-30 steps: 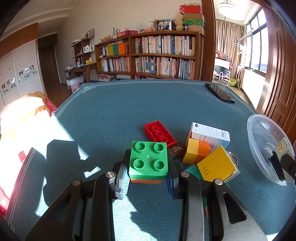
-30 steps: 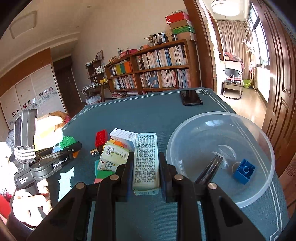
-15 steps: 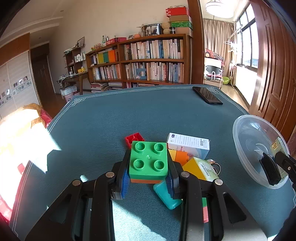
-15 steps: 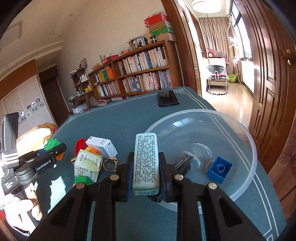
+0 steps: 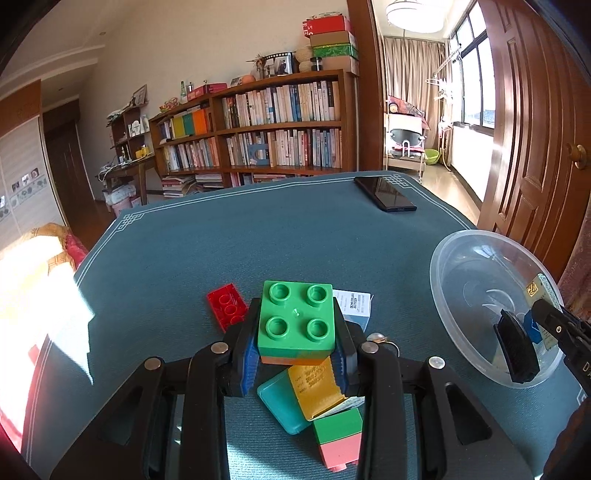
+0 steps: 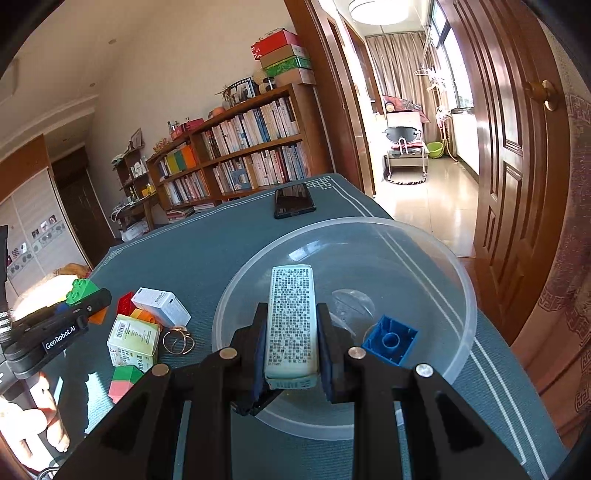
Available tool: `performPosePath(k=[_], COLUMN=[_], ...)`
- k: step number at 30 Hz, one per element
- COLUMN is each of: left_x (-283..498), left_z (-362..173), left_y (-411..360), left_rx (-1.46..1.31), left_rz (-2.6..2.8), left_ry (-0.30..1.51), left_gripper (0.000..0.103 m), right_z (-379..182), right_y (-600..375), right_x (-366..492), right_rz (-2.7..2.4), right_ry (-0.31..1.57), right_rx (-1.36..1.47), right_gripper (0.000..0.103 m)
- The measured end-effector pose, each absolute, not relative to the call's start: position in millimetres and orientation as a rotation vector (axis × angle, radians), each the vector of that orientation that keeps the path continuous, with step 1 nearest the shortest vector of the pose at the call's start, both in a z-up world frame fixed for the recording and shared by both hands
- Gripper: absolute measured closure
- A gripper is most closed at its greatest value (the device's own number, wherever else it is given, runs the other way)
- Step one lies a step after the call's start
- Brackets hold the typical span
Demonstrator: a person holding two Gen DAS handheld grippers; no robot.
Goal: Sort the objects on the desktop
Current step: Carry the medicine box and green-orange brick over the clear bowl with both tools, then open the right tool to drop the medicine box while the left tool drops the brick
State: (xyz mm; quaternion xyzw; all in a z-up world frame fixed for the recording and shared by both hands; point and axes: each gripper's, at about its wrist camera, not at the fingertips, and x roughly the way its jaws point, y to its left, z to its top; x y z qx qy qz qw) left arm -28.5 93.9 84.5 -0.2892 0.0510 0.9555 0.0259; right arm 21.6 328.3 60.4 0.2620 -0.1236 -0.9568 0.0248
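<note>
Blue brick (image 6: 390, 339) clear – right wrist only.

We are in a home, in what looks like a study or living room: a tall wooden bookshelf (image 5: 273, 122) packed with books, with a framed photo and stacked gift boxes (image 5: 330, 40) on top. We also see panelled wooden doors (image 6: 517, 177), a round ceiling lamp (image 5: 413, 14), curtains (image 5: 413, 92) and a table (image 5: 236, 236) under a teal cloth.
</note>
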Motion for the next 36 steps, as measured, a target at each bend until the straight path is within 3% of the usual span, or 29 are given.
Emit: performPosePath(k=[33, 34, 36], left_x=[-43, -45, -45], left_z=[86, 84, 81], left_y=[201, 204, 206], left_rx=[-0.847, -0.867, -0.886], left_rz=[2.514, 2.491, 2.462], left_ry=[0.141, 0.138, 0.121], left_gripper=[0.067, 0.066, 0.048], right_z=[45, 45, 44], right_y=[373, 374, 376], right_x=[14, 15, 15], right_rz=[-3.123, -3.132, -3.147], right_ry=[-0.524, -0.532, -0.550], right_rx=[0.839, 0.841, 0.839], right_gripper=[0.076, 0.076, 0.076])
